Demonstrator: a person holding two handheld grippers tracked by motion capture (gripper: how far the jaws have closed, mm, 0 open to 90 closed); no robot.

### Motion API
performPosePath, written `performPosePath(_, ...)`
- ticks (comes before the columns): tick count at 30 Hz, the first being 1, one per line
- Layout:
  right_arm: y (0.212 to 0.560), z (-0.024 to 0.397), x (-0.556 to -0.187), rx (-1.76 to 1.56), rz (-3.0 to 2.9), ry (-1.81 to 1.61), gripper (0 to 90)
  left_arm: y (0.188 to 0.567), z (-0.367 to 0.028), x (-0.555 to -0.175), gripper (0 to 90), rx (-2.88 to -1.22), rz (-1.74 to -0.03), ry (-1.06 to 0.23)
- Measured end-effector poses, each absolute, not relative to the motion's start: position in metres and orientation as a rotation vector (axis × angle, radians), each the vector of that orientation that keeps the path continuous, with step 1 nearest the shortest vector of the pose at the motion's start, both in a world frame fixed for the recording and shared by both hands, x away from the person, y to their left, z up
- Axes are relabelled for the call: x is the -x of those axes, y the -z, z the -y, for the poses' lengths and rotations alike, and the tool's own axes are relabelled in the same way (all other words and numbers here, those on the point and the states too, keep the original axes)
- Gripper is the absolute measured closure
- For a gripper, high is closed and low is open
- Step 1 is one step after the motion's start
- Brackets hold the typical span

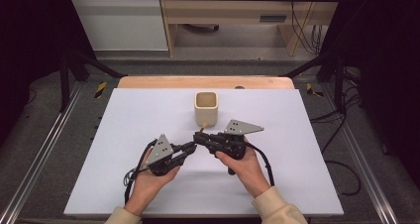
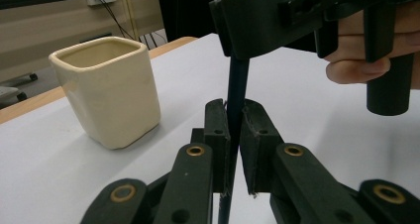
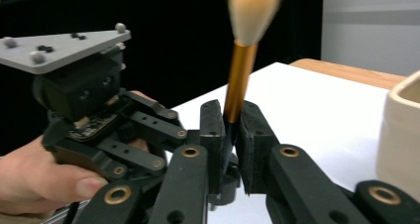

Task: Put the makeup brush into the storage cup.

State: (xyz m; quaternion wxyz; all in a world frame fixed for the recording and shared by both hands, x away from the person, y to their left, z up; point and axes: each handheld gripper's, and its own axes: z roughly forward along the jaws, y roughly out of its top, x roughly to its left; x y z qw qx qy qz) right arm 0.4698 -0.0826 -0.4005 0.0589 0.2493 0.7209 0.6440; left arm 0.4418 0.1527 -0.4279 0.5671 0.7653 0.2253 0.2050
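The brush (image 3: 236,85) stands mid-frame in the right gripper view, cream bristles up, gold ferrule above a dark handle. Both the left gripper (image 2: 235,130) and right gripper (image 3: 232,130) are clamped on its handle. A cream square cup (image 1: 206,108) sits just above them on the white table (image 1: 297,184).

A: What does the right tool (image 3: 229,135) hold?
B: A brush (image 3: 241,65), upright, its gold ferrule rising from between the two black jaws closed on the dark handle, pale bristles blurred at the top.
A: And to the left?
B: The left tool (image 3: 124,135), grey plate on top, gripped by a hand (image 3: 34,177).
A: The right edge?
B: A cream cup (image 3: 401,130) on the white table (image 3: 317,105).
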Motion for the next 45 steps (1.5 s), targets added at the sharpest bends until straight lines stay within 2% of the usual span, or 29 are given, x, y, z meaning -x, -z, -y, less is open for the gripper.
performPosePath(2,0.401,0.082,-0.470,-0.743,-2.180,-1.960,83.5,0.428,-0.153,-0.442,78.3,-1.794,-0.537,-0.482)
performPosePath(3,0.401,0.082,-0.470,-0.745,-2.183,-1.956,83.5,0.428,-0.154,-0.442,72.1,-1.788,-0.541,-0.481)
performPosePath(4,0.401,0.082,-0.470,-0.745,-2.183,-1.956,83.5,0.428,-0.154,-0.442,72.1,-1.786,-0.542,-0.481)
performPosePath(6,0.400,0.085,-0.471,-0.746,-2.175,-1.941,83.5,0.428,-0.155,-0.442,65.2,-1.795,-0.545,-0.493)
performPosePath(7,0.399,0.090,-0.473,-0.752,-2.162,-1.916,83.5,0.428,-0.156,-0.442,57.7,-1.801,-0.546,-0.496)
performPosePath(9,0.397,0.092,-0.474,-0.762,-2.161,-1.893,83.5,0.429,-0.160,-0.441,54.4,-1.818,-0.555,-0.506)
performPosePath(13,0.394,0.107,-0.482,-0.787,-2.139,-1.783,83.5,0.433,-0.180,-0.439,39.8,-1.857,-0.597,-0.534)
performPosePath(15,0.393,0.113,-0.486,-0.818,-2.116,-1.745,83.5,0.434,-0.191,-0.438,35.6,-1.858,-0.622,-0.541)
performPosePath(21,0.394,0.118,-0.494,-0.858,-2.061,-1.658,83.5,0.437,-0.221,-0.433,28.6,-1.850,-0.697,-0.580)
performPosePath(25,0.388,0.116,-0.497,-0.841,-2.006,-1.582,83.5,0.440,-0.251,-0.429,20.6,-1.817,-0.768,-0.616)
performPosePath(32,0.376,0.114,-0.504,-0.806,-1.975,-1.526,83.5,0.448,-0.273,-0.433,11.5,-1.782,-0.879,-0.625)
performPosePath(45,0.354,0.107,-0.520,-0.741,-1.971,-1.438,83.5,0.452,-0.284,-0.439,10.0,-1.752,-0.921,-0.649)
